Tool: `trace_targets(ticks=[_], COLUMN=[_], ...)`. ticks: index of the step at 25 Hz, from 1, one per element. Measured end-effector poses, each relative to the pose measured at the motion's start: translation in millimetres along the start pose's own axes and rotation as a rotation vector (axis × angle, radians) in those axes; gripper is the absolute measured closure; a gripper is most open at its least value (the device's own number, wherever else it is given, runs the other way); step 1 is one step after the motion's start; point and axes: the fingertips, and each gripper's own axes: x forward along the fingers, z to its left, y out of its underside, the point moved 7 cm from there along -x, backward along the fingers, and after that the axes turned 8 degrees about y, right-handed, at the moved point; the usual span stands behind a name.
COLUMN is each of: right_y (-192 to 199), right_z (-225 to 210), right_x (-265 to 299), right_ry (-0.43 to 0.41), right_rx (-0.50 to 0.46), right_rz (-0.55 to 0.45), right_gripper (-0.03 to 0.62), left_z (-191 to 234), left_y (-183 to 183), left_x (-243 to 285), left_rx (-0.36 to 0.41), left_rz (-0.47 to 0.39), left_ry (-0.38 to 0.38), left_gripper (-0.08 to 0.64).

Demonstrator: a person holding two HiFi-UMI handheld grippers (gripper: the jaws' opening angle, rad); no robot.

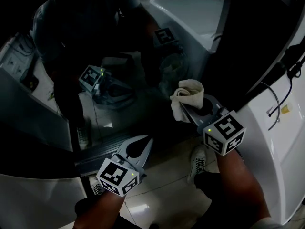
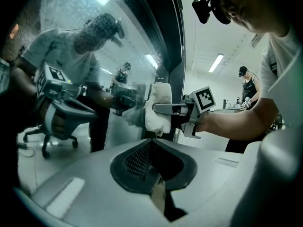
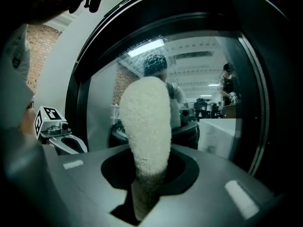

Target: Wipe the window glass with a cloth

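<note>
Now press the cloth [image 1: 187,92] flat to the glass [image 1: 138,56], right gripper [image 1: 189,108] fingers clamped on it; left gripper [image 1: 147,140] fingers together.

Nubby white terry cloth [image 3: 144,126], glossy reflective window glass [image 3: 210,74]

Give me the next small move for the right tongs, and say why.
Probably slide the right tongs sideways across the window glass with light pressure. They are shut on the white cloth, which sits at the pane beside its reflection, and the glass looks speckled. The left tongs are shut, empty and held low.
</note>
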Motion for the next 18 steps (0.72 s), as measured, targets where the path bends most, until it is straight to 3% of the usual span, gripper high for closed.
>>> trace_targets(ticks=[18], right_y=[0.6], right_z=[-2.2], right_x=[-4.2], right_ry=[0.030], right_rx=[-0.010], right_rz=[0.005], right_gripper=[0.508], left_z=[-9.4], left_y=[-4.9], left_x=[0.5], left_rx=[0.003], left_rz=[0.002], left_ry=[-0.005], left_gripper=[0.545])
